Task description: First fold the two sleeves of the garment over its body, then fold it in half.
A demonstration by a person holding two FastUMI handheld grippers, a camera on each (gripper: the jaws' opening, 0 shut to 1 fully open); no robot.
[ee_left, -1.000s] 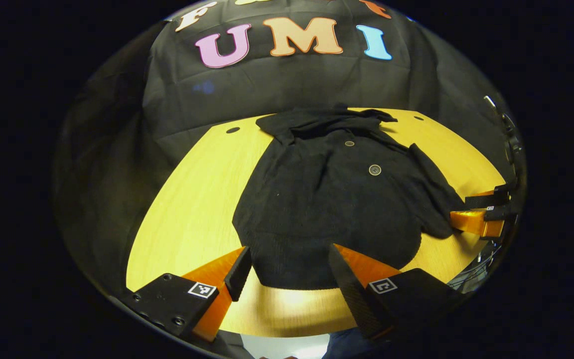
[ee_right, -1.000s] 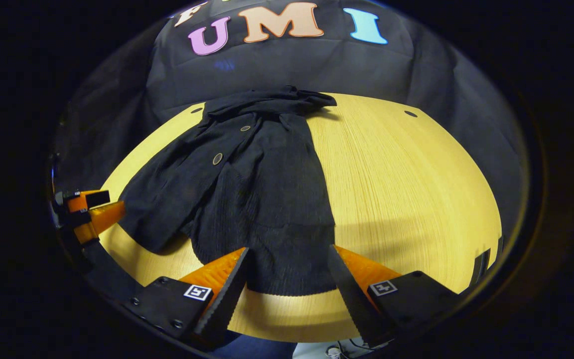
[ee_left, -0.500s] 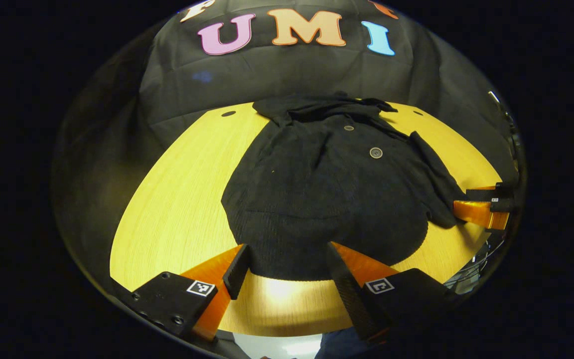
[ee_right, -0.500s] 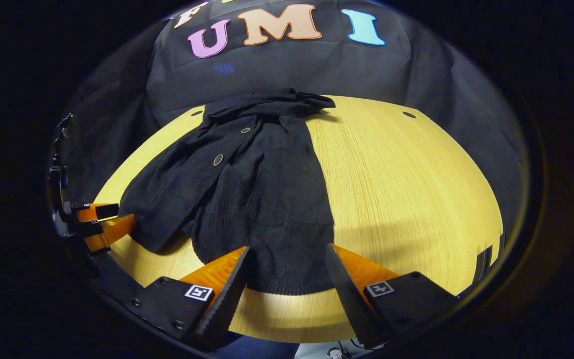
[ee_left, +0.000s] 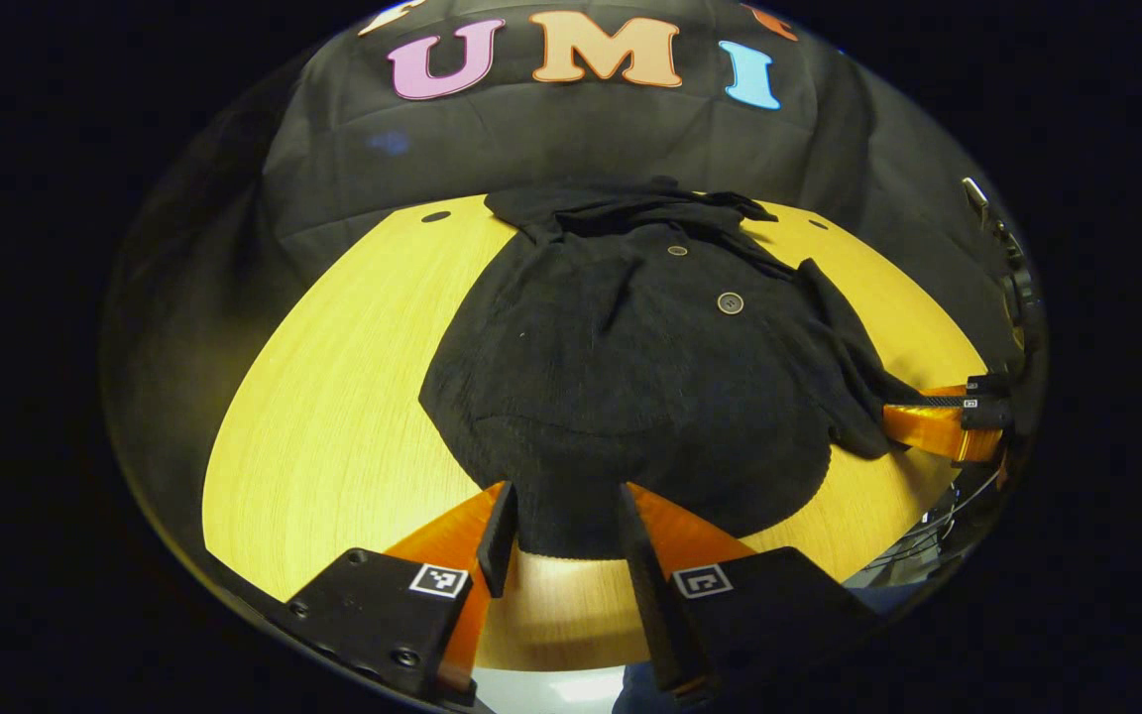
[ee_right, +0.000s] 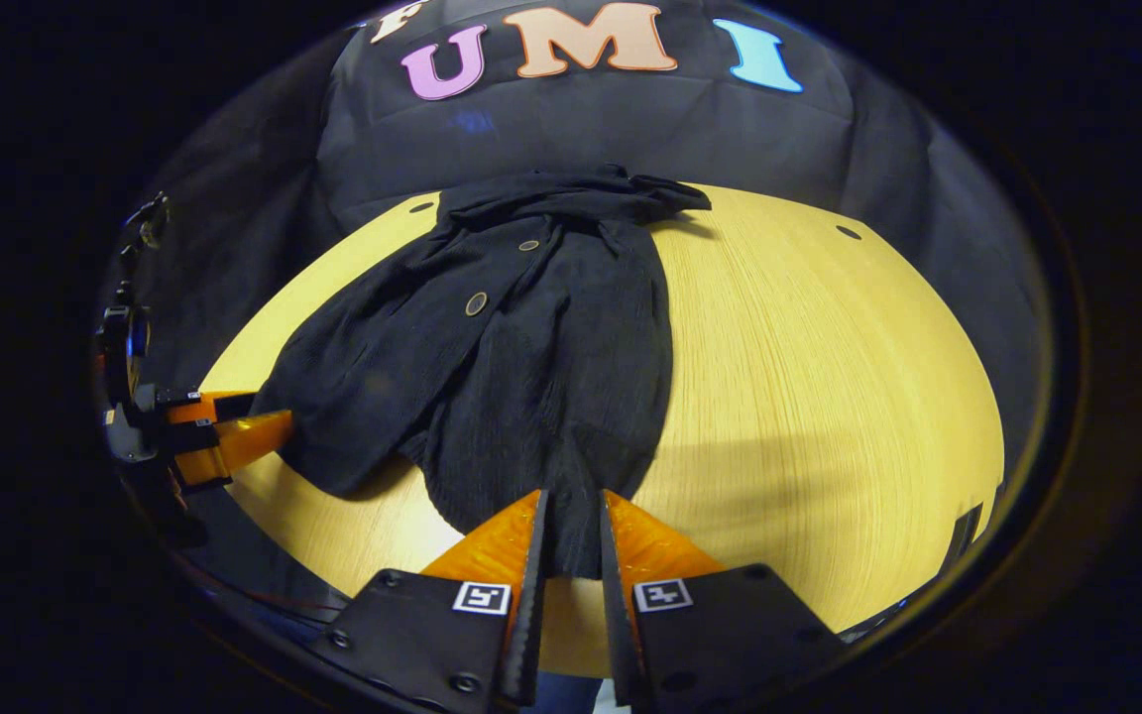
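Since a second ago both tongs have narrowed over the hem of the garment (ee_left: 630, 387): the right tongs (ee_right: 568, 570) went from wide apart to nearly closed, with the hem edge between the fingers, and the left tongs (ee_left: 558, 540) closed partway and are still clearly gapped. Whether the right fingers actually press the cloth yet, cannot tell; a thin gap shows beside the fabric. The left tongs straddle the hem, not pinching.

Garment lies flat on the yellow tabletop (ee_left: 333, 397), collar toward the booth wall, hem toward the near edge, both sleeves apparently already laid over the body. Judged step: grabbing the two hem corners for the half fold.

Risks:
- Right tongs may catch only the top layer, so the folded sleeve slides off when lifted.
- Left tongs sit near the hem middle, not the corner; an uneven lift would skew the fold.
- The sleeve end near the right tongs in the left gripper view looks loose at the hem edge and could flop out.
- Fingers scraping the tabletop could push the hem instead of gripping it.

Materials: garment is black, soft, finely ribbed or crinkled weave, round buttons (ee_left: 730, 302) down the front, bunched collar (ee_right: 571, 193). Tabletop is light wood grain, smooth, slightly glossy. Tongs are orange wedge fingers with black ridged pads (ee_right: 534, 565).
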